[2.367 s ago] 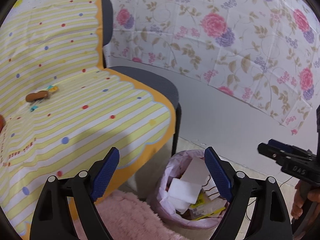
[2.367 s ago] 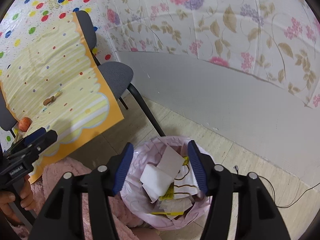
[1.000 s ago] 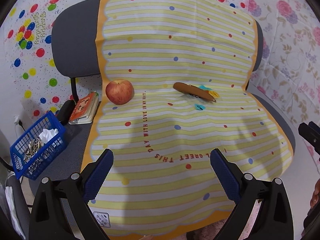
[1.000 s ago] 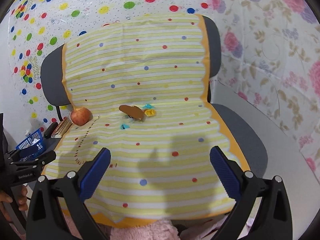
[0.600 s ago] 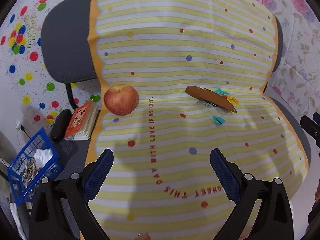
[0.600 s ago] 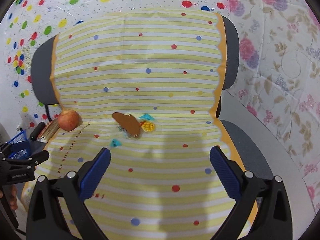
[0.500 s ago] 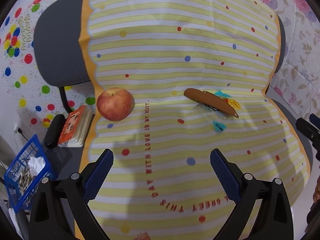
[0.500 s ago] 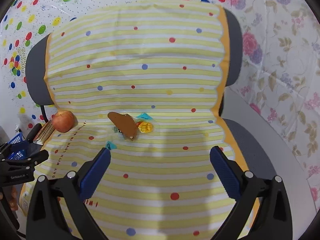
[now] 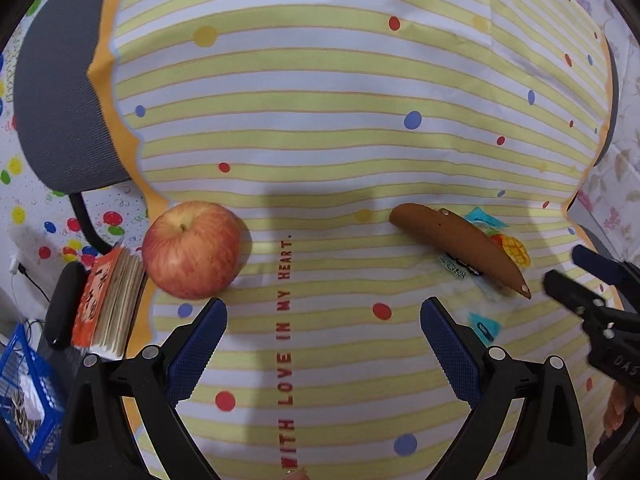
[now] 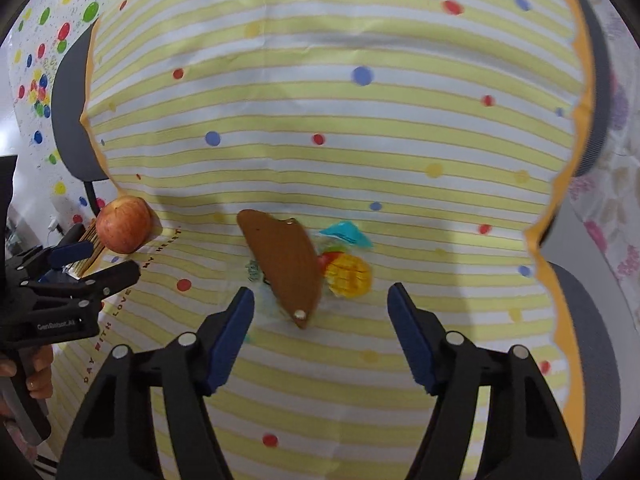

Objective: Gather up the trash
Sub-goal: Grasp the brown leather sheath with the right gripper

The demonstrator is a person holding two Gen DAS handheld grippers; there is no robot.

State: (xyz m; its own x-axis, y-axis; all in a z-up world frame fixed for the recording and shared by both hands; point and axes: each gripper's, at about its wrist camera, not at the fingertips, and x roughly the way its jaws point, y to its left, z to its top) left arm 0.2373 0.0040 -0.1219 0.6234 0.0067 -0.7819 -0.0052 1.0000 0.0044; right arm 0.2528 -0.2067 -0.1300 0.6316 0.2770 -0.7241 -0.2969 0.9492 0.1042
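Note:
A crumpled clear snack wrapper with a yellow mango print (image 10: 347, 276) and teal corners lies on the yellow striped cloth (image 10: 360, 120) over the chair seat. A brown leather sheath (image 10: 286, 266) lies on top of it. In the left wrist view the wrapper (image 9: 514, 250) and sheath (image 9: 460, 246) are at the right. A small teal scrap (image 9: 484, 326) lies just in front of them. My right gripper (image 10: 320, 328) is open and empty, just short of the sheath and wrapper. My left gripper (image 9: 322, 338) is open and empty, over the cloth's red lettering.
A red apple (image 9: 192, 250) sits at the cloth's left edge. A small orange book (image 9: 106, 304) and a black object lie on the neighbouring grey chair. A blue basket (image 9: 22, 396) with scraps is at the lower left. Wall coverings hang behind.
Both grippers swung from the pink trash bag on the floor up to the covered chair and closed in on it. The right gripper now hovers right before the sheath and wrapper.

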